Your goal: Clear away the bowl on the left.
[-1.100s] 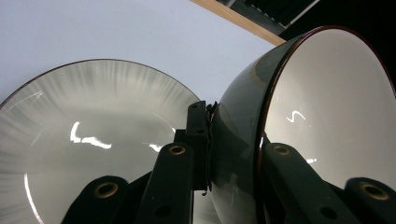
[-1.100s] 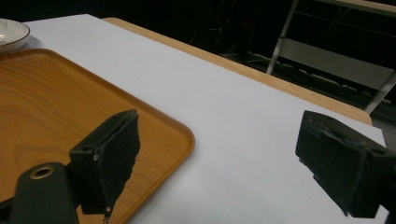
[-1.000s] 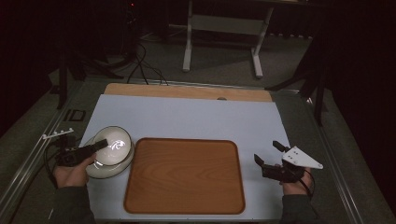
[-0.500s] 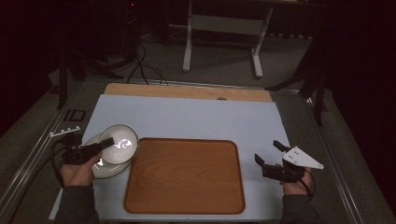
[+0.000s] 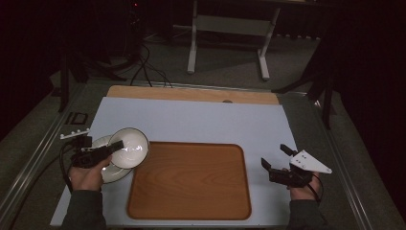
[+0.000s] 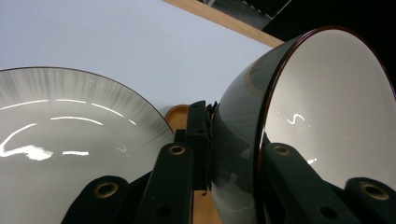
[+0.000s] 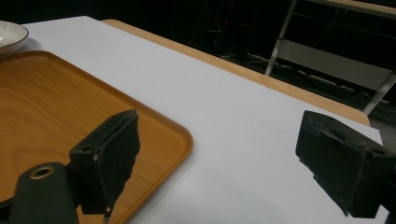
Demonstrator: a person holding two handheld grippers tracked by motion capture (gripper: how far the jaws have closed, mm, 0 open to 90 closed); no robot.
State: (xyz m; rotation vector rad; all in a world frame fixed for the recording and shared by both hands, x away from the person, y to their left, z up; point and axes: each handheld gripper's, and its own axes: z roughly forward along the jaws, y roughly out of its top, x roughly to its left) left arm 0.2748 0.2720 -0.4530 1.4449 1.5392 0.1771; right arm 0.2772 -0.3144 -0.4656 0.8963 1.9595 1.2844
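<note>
At the left, the left gripper (image 5: 111, 148) pinches the rim of the bowl (image 5: 129, 147), one jaw inside and one outside, holding it tilted above the plate (image 5: 103, 168), near the tray's (image 5: 189, 179) left edge. A rim pinch on a glazed bowl is thin purchase: it could slip or swing and knock the plate. How far clear of the plate the bowl hangs is hard to judge. The left hand (image 5: 88, 171) lies low, forearm coming from the near edge. At the right, the right gripper (image 5: 274, 165) hangs wide open and empty just past the tray, hand resting on the white table (image 5: 206, 120).
</note>
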